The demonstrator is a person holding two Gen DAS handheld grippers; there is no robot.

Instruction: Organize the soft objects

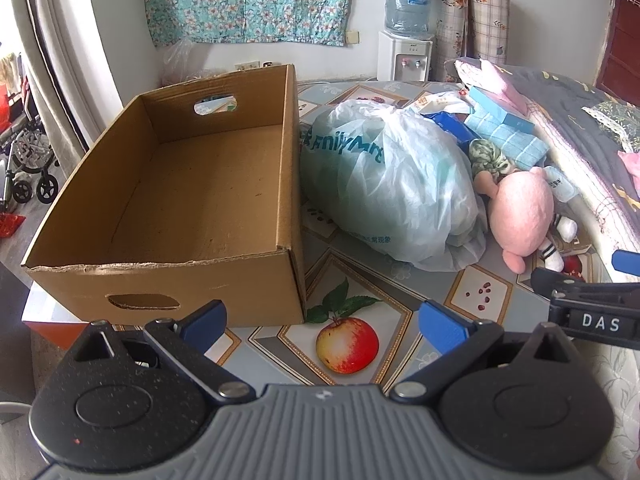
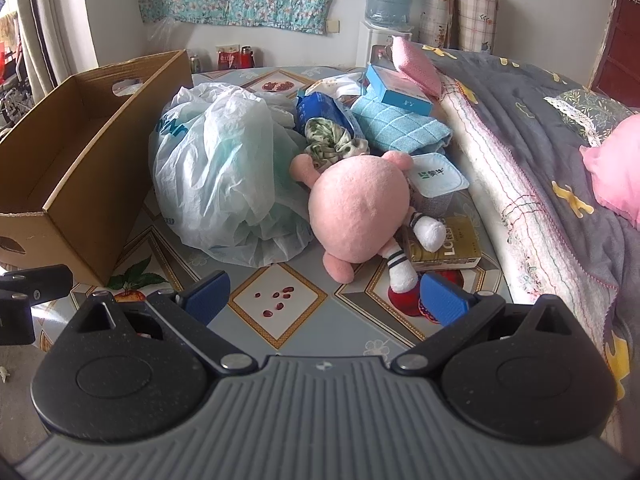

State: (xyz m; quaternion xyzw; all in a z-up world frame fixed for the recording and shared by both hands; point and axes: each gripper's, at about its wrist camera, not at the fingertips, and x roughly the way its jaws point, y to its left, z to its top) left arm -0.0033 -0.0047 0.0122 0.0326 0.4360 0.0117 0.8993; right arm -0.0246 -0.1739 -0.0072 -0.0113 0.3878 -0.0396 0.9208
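An empty cardboard box stands on the table's left; it also shows in the right wrist view. Beside it lies a stuffed white plastic bag. A pink plush doll lies to the bag's right, with a green patterned cloth and a blue checked towel behind it. My left gripper is open and empty, near the box's front corner. My right gripper is open and empty, just in front of the doll's feet.
A yogurt cup, a gold carton and a blue box lie near the doll. A quilted blanket with pink pillows borders the table's right. A water dispenser stands behind. The tablecloth has fruit prints.
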